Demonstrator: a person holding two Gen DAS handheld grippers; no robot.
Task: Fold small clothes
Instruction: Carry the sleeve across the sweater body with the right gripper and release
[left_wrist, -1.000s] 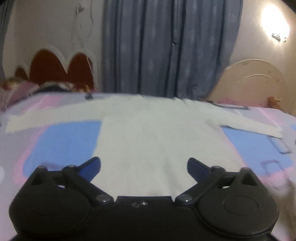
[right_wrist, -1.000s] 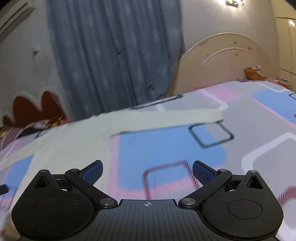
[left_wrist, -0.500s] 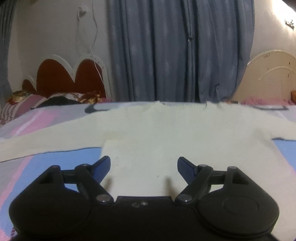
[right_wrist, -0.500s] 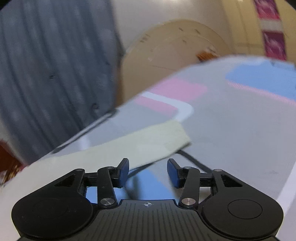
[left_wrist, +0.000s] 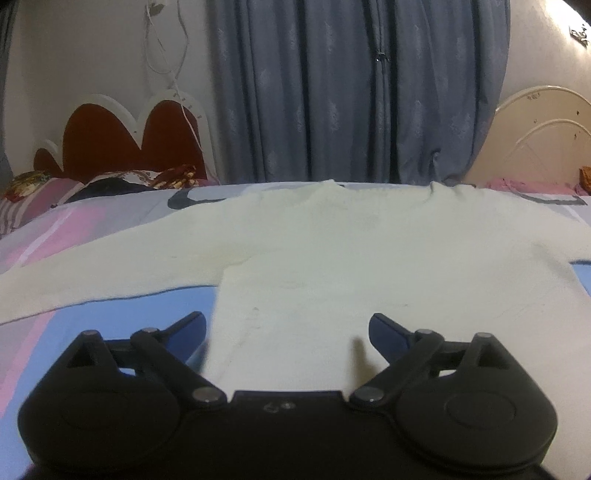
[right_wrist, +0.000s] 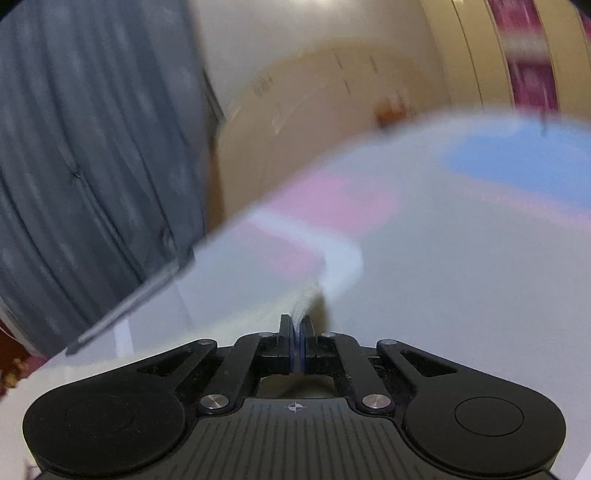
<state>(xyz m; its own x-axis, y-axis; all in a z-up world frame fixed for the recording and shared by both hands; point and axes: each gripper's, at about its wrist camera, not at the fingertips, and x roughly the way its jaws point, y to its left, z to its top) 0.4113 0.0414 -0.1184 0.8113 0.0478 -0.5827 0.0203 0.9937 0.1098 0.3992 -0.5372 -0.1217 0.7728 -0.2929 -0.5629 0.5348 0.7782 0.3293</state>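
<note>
A cream long-sleeved sweater (left_wrist: 369, 258) lies flat on the patterned bedsheet (left_wrist: 92, 325), neck at the far side and sleeves spread out. In the left wrist view, my left gripper (left_wrist: 286, 319) hovers over the sweater's lower left body, its jaws opening and pressing on nothing. The left sleeve (left_wrist: 92, 273) runs off to the left. In the blurred right wrist view, my right gripper (right_wrist: 296, 325) is shut on the end of the right sleeve (right_wrist: 306, 299), whose ribbed cuff bunches up from between the pads.
Blue curtains (left_wrist: 351, 92) hang behind the bed. A red scalloped headboard (left_wrist: 110, 140) with pillows (left_wrist: 37, 195) stands at the far left. A cream arched headboard (left_wrist: 535, 136) stands at the far right. The bed's far edge runs just past the sweater's neck.
My right gripper swung out to the sleeve end and closed on the cuff. My left gripper moved lower and closer over the sweater's left side; its jaws narrowed, then widened again.
</note>
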